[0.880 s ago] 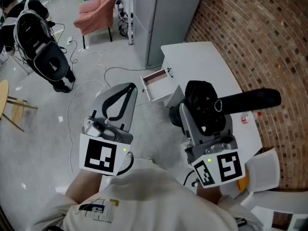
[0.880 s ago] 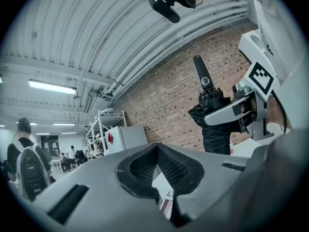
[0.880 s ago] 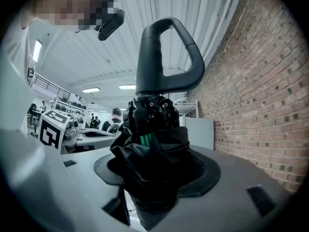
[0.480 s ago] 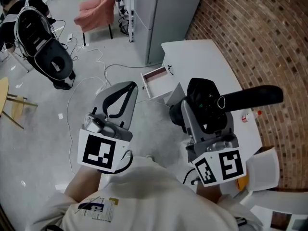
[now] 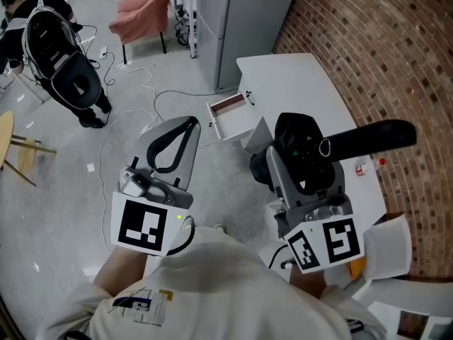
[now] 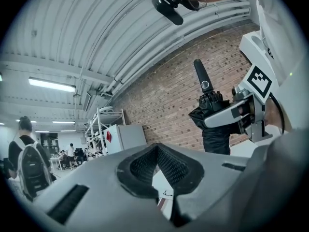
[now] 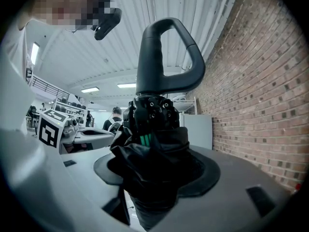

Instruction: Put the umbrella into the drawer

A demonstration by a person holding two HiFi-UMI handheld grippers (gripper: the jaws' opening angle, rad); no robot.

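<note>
There are two grippers, one black folded umbrella [image 5: 340, 144] and one open drawer [image 5: 230, 115], which juts from the white desk [image 5: 297, 83] at upper centre of the head view. The left gripper [image 5: 190, 126], at lower left, is held level with its tips pressed together on nothing. The right gripper [image 5: 297, 158], at centre right and also level, pinches the umbrella by its bundled fabric, handle sticking out to the right, well short of the drawer.
</note>
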